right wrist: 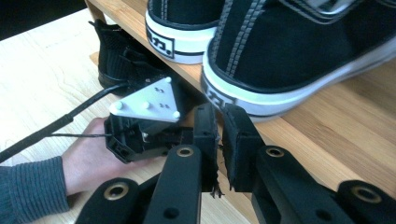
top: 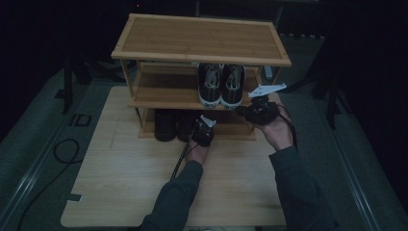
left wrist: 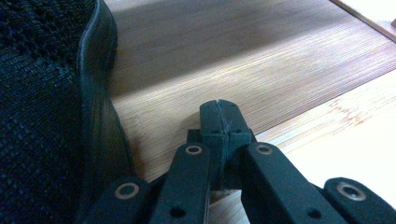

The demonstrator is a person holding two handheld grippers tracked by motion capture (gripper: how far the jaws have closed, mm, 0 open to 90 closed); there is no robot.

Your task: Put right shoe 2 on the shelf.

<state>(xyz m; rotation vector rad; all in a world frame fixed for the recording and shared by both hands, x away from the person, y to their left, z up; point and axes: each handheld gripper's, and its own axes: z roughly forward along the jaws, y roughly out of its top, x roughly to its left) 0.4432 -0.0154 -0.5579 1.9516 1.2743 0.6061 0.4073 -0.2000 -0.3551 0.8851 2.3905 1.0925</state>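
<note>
A pair of black sneakers with white soles (top: 221,85) stands on the middle shelf of a bamboo shoe rack (top: 202,38). My right gripper (top: 243,110) hovers at that shelf's front edge, just off the heel of the nearer sneaker (right wrist: 299,51). Its jaws (right wrist: 219,121) stand a narrow gap apart with nothing between them. My left gripper (top: 202,130) is low at the bottom shelf, beside a black mesh shoe (left wrist: 42,116). Those jaws (left wrist: 219,114) are shut and empty over the bottom shelf's board.
The rack stands at the back of a light wooden table (top: 134,183). Dark shoes (top: 166,124) fill the left of the bottom shelf. The rack's top board is bare. A black cable (top: 62,154) lies on the floor at the left. The surroundings are dark.
</note>
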